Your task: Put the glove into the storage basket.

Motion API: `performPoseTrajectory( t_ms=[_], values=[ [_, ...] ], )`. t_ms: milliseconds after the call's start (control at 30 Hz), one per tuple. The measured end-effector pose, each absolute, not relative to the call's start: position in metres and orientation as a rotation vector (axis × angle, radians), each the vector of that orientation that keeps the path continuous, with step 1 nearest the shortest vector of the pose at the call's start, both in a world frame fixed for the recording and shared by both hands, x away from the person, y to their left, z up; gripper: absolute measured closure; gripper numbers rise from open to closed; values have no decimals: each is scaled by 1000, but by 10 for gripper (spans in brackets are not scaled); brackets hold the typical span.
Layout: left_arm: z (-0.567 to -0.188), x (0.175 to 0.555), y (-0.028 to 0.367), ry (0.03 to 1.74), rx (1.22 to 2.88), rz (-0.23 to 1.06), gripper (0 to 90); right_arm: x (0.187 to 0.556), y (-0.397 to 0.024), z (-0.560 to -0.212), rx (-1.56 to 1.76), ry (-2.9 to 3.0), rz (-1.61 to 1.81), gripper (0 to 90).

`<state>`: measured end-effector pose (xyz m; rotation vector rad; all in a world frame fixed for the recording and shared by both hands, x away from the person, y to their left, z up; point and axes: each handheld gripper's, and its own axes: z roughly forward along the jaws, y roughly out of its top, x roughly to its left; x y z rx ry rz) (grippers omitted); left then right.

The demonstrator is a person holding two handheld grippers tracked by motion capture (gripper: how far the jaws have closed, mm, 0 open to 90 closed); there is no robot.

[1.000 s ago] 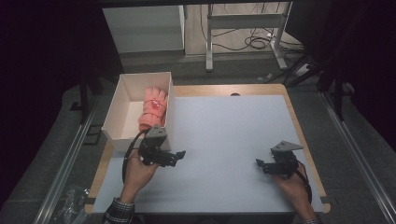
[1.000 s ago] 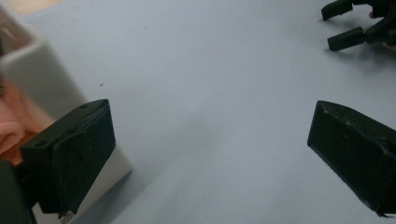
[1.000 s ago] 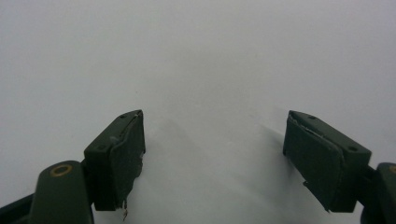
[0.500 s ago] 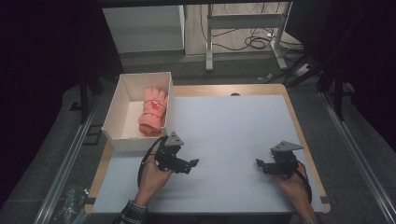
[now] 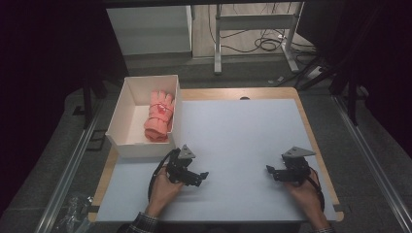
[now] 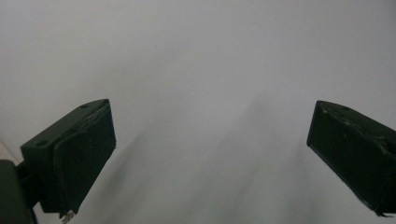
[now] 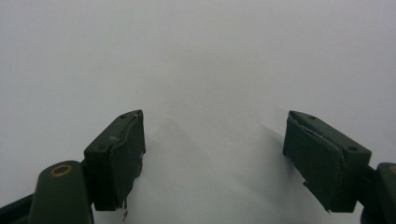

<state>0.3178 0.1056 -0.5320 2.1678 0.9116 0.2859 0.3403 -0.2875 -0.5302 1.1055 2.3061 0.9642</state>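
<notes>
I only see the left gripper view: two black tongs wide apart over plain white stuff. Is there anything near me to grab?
Observer: Yes. A white open-topped rectangular box stands at the table's left edge, just beyond the hand holding your left tongs.
Operator: Is something inside it?
Observer: A pink rolled fabric glove lies in it, close against its right wall.
Operator: Where is my other hand?
Observer: The right tongs are low over the white tabletop at its near right, open and empty, pointing toward yours.
</notes>
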Motion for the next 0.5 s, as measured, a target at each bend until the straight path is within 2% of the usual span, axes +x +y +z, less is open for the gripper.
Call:
performPoseTrajectory(
  t_ms=[500],
  values=[
    [-548,316,104,927,2219,327,11,340,-288,-530,1104,2306,964,212]
  ],
)
